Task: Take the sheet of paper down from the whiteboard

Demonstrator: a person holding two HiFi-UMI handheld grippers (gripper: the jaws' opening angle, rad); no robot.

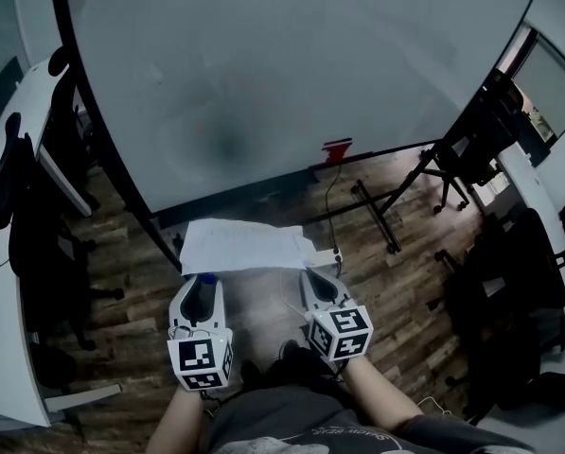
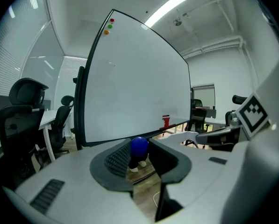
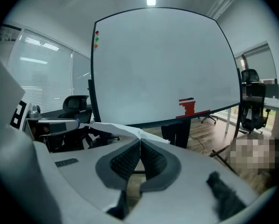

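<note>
Sheet of paper is off the whiteboard, hanging roughly flat over the wood floor just below the board's bottom edge, stretched btwn the two grippers. Right hand-held gripper has its jaws together, pinching the sheet's right corner. Left hand-held gripper has jaws fairly wide but clamped on a blue round magnet at the sheet's left edge; can't tell whether the paper itself is caught in there w/ it.
</note>
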